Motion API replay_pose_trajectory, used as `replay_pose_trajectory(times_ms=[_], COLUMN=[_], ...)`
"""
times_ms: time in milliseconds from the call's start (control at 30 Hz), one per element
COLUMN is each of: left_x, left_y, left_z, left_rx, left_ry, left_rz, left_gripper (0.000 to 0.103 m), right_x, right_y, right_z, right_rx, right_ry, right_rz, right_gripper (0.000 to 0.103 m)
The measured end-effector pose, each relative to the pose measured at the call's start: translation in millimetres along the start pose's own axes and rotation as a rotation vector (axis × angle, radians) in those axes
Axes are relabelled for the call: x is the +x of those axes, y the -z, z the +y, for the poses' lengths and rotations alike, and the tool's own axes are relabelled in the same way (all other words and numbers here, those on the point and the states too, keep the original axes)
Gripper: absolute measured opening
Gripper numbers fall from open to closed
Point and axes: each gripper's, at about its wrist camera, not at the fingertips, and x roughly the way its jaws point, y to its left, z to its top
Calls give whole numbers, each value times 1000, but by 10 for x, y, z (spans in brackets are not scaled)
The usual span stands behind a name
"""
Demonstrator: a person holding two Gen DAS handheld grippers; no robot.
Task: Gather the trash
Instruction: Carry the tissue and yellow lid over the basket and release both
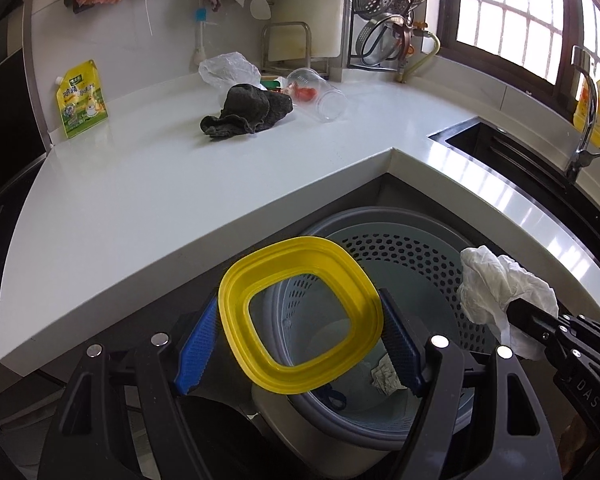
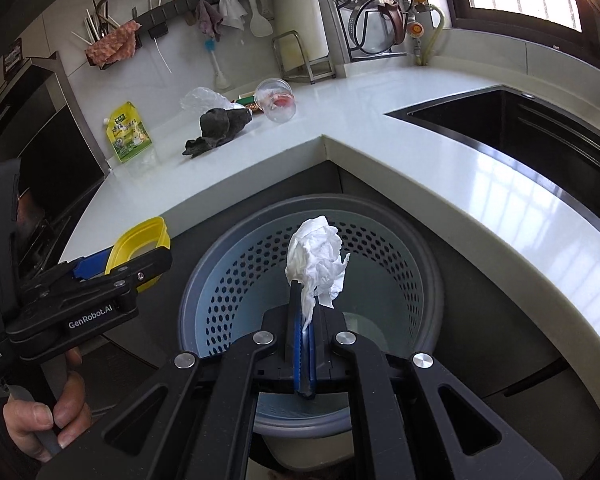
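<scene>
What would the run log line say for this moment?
left hand-held gripper: holds yellow lid | right hand-held gripper: holds crumpled tissue | both over trash bin

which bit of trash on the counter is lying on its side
The clear plastic cup, tipped over with its open mouth facing out; the yellow pouch stands upright.

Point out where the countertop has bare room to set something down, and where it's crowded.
Bare: the countertop from its front edge back to the dark rag, and the stretch beside the sink. Crowded: the back corner, with the rag, plastic bag and clear cup bunched together.

Both wrist views look down close over the bin (image 1: 400,248), sharing the countertop (image 2: 380,120)
</scene>
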Motion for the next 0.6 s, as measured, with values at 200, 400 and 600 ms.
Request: replay_pose_trajectory(times_ms=[200,400,600], left_x=[53,137,187], left_y=[49,88,123], left_z=[-108,-195,-217], left_rx=[27,46,50], left_ry=[20,42,56], left_rz=[22,53,76], left_gripper=[73,73,73], right_x=[31,77,170], right_y=[86,99,128], right_z=[-54,-69,-68], right_rx=[12,22,23], right_ry=[4,-11,-10], right_rz=[22,40,62], right_gripper=[3,3,3])
